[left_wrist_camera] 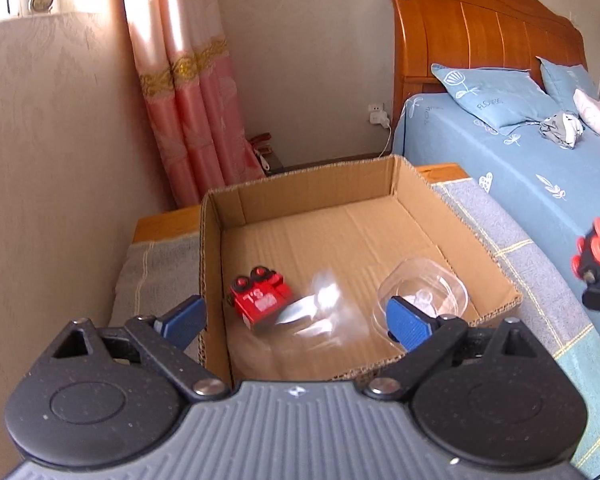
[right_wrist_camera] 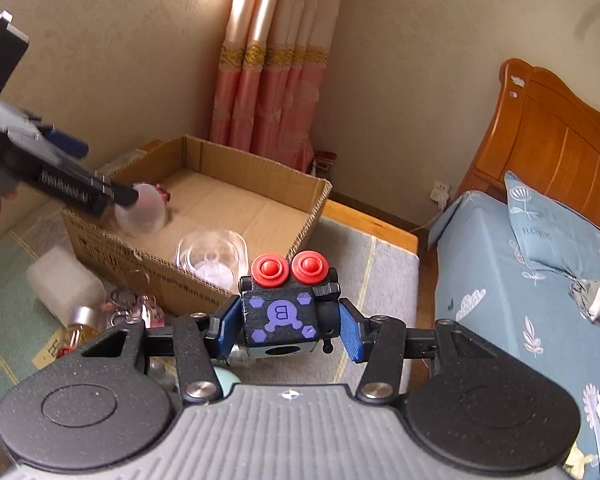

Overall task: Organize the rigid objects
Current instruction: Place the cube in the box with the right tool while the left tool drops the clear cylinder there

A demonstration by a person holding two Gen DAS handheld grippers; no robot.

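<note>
An open cardboard box (left_wrist_camera: 404, 184) (right_wrist_camera: 308, 216) stands on a cloth-covered table. Inside lie a red toy block (left_wrist_camera: 260, 298) and a clear plastic container (left_wrist_camera: 422, 290) (right_wrist_camera: 212, 258). A blurred clear lid (left_wrist_camera: 316, 308) (right_wrist_camera: 140, 214) is in mid-air inside the box, just below my open left gripper (left_wrist_camera: 296, 318) (right_wrist_camera: 100, 184). My right gripper (right_wrist_camera: 286, 326) is shut on a black toy robot block (right_wrist_camera: 284, 312) (left_wrist_camera: 598, 264) with red knobs and a purple "B", held in front of the box.
Left of the box on the green cloth (right_wrist_camera: 4, 280) lie a white plastic box (right_wrist_camera: 66, 288), a small bottle (right_wrist_camera: 80, 322) and several clear trinkets (right_wrist_camera: 136, 308). A bed (left_wrist_camera: 540, 176) with blue sheets stands to the right. A pink curtain (left_wrist_camera: 188, 92) hangs behind.
</note>
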